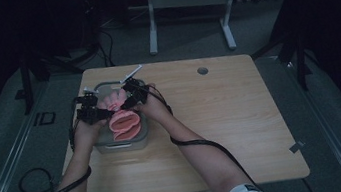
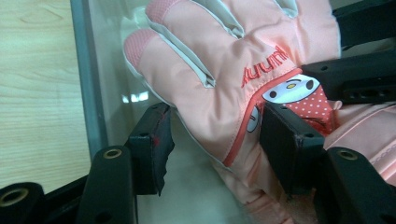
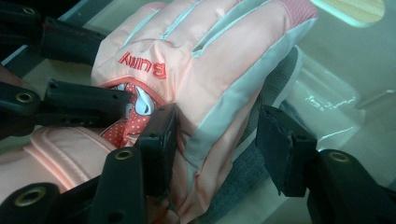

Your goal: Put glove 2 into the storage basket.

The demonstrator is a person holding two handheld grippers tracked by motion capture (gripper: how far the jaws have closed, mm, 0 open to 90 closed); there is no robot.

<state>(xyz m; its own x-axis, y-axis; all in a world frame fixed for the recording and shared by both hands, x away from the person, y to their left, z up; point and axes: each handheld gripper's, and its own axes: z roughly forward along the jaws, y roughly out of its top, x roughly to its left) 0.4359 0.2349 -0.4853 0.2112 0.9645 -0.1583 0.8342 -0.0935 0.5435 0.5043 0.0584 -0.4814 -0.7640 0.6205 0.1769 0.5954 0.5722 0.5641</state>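
While pink glove [image 2: 219, 79] lies in clear box [image 1: 106, 146], left gripper [image 2: 215, 140] jaws part-open astride its edge, one pad clear; right gripper [image 3: 212, 149] likewise, gripping nothing.

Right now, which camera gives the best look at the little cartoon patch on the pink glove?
The left gripper view: the cartoon patch sits close and upright on the pink glove, its white face and red dotted part clear. The right gripper view shows it upside down, partly behind a black jaw. In the high view the glove is too small to make it out.

glove [image 1: 123, 123] in container [image 1: 140, 141], on table [image 1: 222, 119]
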